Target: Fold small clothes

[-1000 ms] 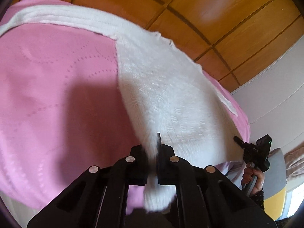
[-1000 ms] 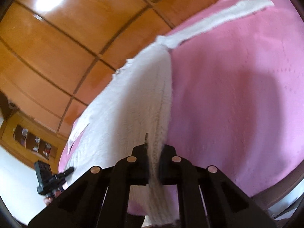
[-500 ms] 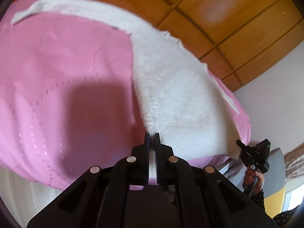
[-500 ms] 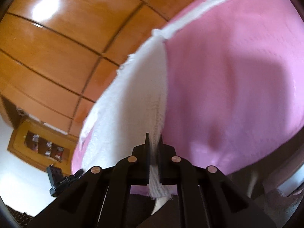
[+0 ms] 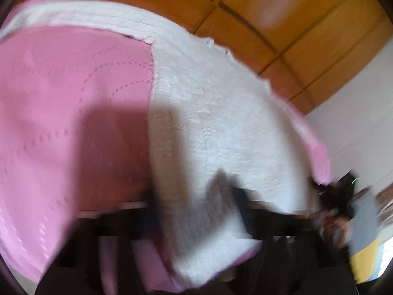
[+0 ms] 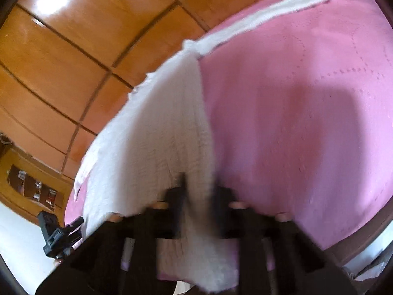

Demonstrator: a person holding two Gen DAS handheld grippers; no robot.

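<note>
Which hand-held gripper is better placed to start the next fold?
Right, probably: an edge of the white garment runs through the right hand-held gripper, fingers narrowly parted; the left hand-held gripper gapes wide, blurred.

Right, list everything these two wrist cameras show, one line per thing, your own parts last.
white knitted garment: one, white, spread on the pink cover, one long sleeve stretched across its far side, near hem at both grippers.
pink quilted bed cover: one, pink with dotted stitching, under the garment.
orange-brown wooden panel wall: one, behind the bed.
wooden wall shelf with small items: one, brown, lower left of the right wrist view; contents too small to tell.
white wall: one, right of the left wrist view.
left gripper: one, black, blurred, fingers spread with the hem between them.
right gripper: one, black, blurred, garment edge between its fingers.
</note>
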